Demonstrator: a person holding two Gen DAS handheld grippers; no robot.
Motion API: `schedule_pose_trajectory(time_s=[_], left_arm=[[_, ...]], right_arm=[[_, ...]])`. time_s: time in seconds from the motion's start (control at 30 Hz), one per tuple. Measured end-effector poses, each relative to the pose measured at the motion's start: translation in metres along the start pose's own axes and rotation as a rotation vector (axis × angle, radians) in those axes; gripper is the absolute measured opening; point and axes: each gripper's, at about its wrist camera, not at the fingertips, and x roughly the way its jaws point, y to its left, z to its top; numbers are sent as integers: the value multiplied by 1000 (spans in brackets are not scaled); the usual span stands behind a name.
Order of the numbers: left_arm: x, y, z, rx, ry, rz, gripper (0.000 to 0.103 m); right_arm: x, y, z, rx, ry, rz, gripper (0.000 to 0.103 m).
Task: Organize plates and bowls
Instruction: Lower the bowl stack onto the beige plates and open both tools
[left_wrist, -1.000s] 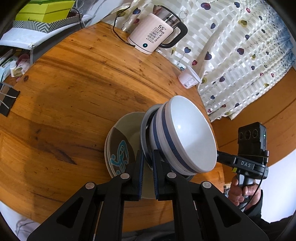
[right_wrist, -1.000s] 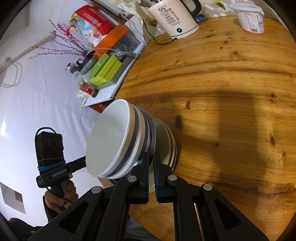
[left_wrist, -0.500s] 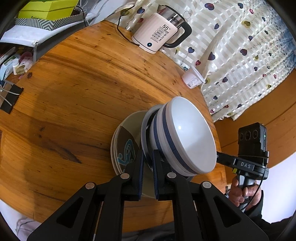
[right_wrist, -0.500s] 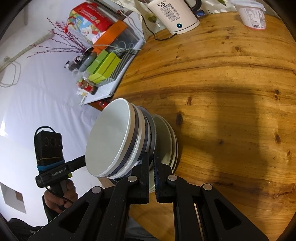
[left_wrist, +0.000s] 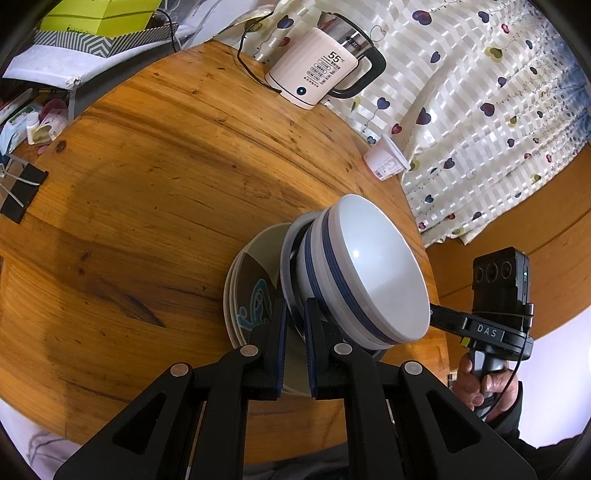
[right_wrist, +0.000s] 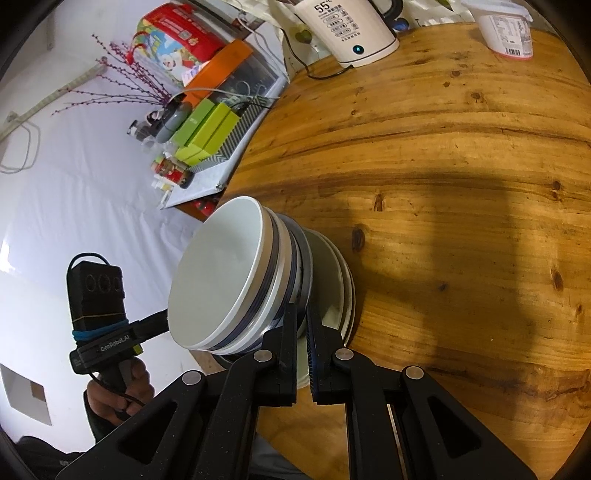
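At five o'clock on the round table, left gripper and right gripper pinch opposite rims of the plate carrying stacked bowls; move level, both together.

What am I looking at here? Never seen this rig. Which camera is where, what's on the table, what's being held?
No robot: a person holds a two-finger hand gripper in each hand, with a fisheye camera on each looking along the fingers.

The left wrist view shows the left gripper; the right one's handle and hand sit at its right edge. The right wrist view shows the right gripper from the opposite side.

Both are shut on the rim of a grey plate that carries the stacked white bowls with blue bands. Whether it rests on the pile of plates beneath, on the round wooden table, or is lifted, I cannot tell.

Also there: a white electric kettle reading 55, a small white plastic cup and a black binder clip.
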Motion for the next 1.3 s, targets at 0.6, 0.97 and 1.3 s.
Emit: schedule_pose_trajectory(time_s=[0.6,0.97,1.3], left_arm=[[-5,-1,-11,-10,-41,8,9],[-22,-24,-23,35,-103,10,11],[-32,-53,-40,131,-151,109,37]], right_arm=[[-19,-13,-13,100,-30,201,8],[-53,-12,-27,153,-96,574,8],[-70,8,-42,29,-110,429,33]])
